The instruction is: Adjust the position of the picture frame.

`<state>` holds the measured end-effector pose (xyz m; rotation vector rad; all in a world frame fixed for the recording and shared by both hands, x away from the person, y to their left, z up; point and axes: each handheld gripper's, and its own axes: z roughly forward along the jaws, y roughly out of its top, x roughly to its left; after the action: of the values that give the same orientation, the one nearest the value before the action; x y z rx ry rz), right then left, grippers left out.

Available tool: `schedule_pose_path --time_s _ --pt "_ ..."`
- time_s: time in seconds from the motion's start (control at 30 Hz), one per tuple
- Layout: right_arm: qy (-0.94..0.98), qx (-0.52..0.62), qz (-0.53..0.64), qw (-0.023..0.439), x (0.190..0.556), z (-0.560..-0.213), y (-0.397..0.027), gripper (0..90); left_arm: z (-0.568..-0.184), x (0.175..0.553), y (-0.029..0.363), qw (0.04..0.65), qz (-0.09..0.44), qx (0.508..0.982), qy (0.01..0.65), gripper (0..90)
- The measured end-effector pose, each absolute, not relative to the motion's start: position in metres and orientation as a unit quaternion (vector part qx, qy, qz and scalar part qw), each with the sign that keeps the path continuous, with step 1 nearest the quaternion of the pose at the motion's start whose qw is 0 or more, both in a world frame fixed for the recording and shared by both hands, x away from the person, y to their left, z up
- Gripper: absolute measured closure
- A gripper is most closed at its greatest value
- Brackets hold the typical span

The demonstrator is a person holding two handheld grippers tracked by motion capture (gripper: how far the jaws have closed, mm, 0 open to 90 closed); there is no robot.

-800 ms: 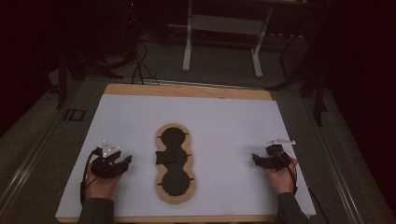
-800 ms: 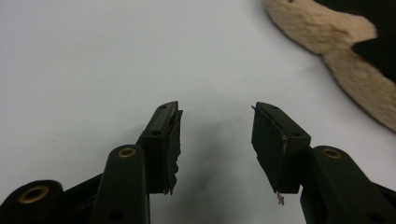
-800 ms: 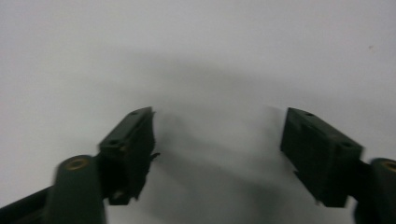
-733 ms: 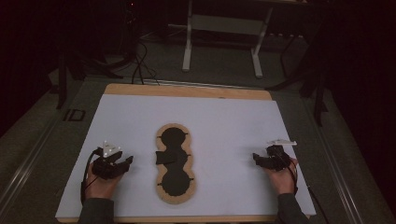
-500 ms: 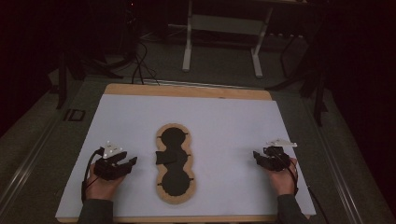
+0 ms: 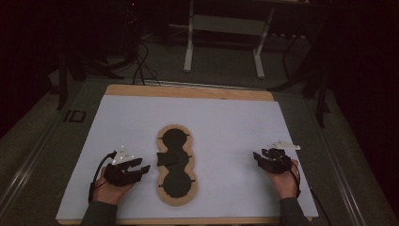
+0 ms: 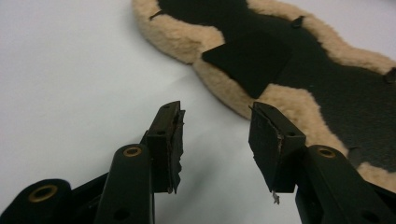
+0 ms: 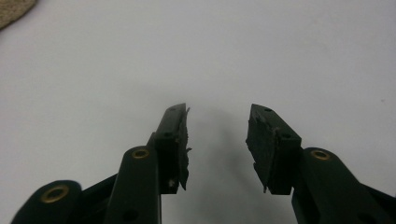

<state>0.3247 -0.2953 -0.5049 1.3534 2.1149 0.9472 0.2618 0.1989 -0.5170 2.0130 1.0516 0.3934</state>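
Observation:
A peanut-shaped pad (image 6: 175,194) with a tan fleece rim and a black inside lies flat in the middle of the white sheet (image 6: 221,127). A black square flap (image 6: 166,159) sticks out over its left waist. My left gripper (image 6: 144,165) rests just left of the pad and points at it, jaws open and holding nothing. In the left gripper view the left gripper (image 7: 215,126) faces the fleece rim (image 7: 224,86) and the flap (image 7: 250,60) a short way ahead. My right gripper (image 6: 256,159) rests at the right, well apart from the pad. In its own view the right gripper (image 8: 217,128) is open over bare sheet.
The white sheet covers a wooden board (image 6: 188,91) whose edge shows at the back. Beyond the table stand a metal frame (image 6: 223,28) and cables (image 6: 141,66) on the dark floor. A corner of fleece (image 8: 11,9) shows at the top left of the right gripper view.
My left gripper has slid a little to the right, closer to the pad's left edge. The right gripper has stayed about where it was.

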Motion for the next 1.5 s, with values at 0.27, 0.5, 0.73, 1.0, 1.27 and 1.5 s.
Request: schedule_pose_path --time_s 0.27,0.5,0.73,1.0,1.27,1.5 --pt "0.769 0.478 0.351 0.238 0.320 -0.499 -0.289 52.4 -0.517 0.259 0.196 0.411 0.154 0.805 0.399 53.9" --pt "0.768 0.477 0.361 0.228 0.319 -0.498 -0.289 47.5 -0.519 0.255 0.188 0.401 0.128 0.832 0.361 72.9" --pt "0.772 0.471 0.364 0.222 0.319 -0.499 -0.288 46.4 -0.525 0.254 0.176 0.376 0.110 0.859 0.330 90.0" --pt "0.765 0.479 0.374 0.216 0.319 -0.499 -0.292 46.4 -0.527 0.252 0.169 0.361 0.109 0.871 0.315 90.0" --pt "0.764 0.477 0.378 0.214 0.318 -0.499 -0.293 46.5 -0.530 0.246 0.167 0.351 0.107 0.877 0.311 90.0" --pt "0.764 0.476 0.380 0.212 0.318 -0.499 -0.293 47.2 -0.533 0.242 0.166 0.339 0.106 0.882 0.309 90.0"
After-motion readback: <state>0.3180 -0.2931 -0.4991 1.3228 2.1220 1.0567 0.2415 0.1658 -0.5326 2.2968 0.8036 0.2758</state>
